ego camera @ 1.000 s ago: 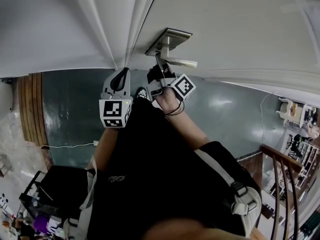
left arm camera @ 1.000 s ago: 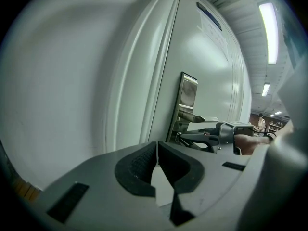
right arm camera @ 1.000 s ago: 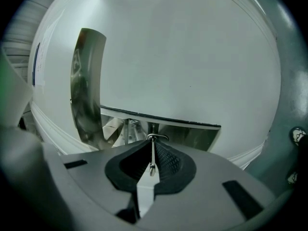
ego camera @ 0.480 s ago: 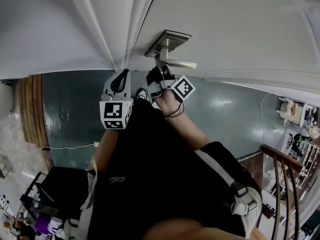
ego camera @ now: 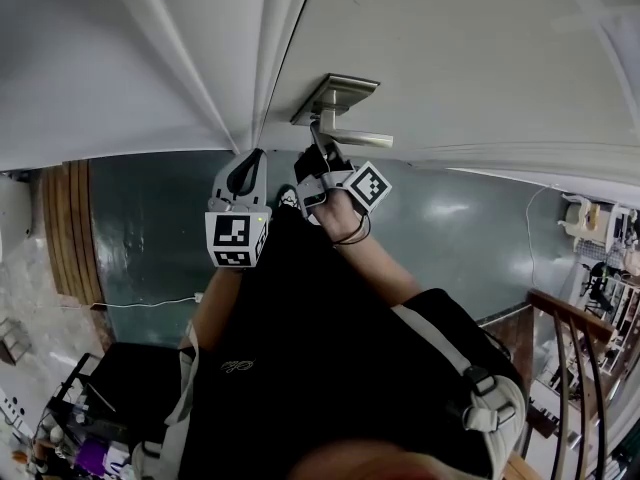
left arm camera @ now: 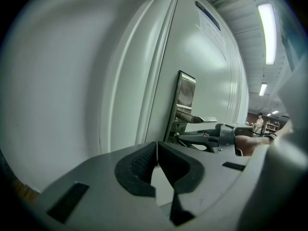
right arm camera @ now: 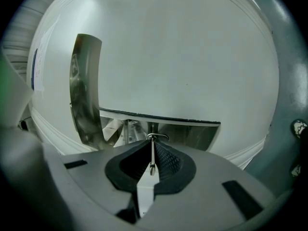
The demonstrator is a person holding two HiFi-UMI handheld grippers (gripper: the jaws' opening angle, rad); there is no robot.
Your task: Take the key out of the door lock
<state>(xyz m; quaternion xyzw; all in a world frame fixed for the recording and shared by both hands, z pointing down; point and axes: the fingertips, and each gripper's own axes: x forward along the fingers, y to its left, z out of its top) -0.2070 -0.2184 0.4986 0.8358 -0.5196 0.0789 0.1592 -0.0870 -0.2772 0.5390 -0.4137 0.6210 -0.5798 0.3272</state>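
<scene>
while your left gripper (ego camera: pixel 243 171) hangs just left of the lock plate (ego camera: pixel 338 93), jaws pressed together on nothing, your right gripper (ego camera: pixel 318 156) sits right against the lower end of that plate. it is clenched on the key (right arm camera: pixel 152 153), which looks seated in the lock. the grasp seems done, so next you'd likely pull straight back from the plate, no twisting.

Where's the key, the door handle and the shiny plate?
key (right arm camera: pixel 152 155): right gripper view, on its thin edge.
door handle (ego camera: pixel 365 139): head view, on the lever's middle.
shiny plate (left arm camera: pixel 186 91): left gripper view, on its upper part.
</scene>
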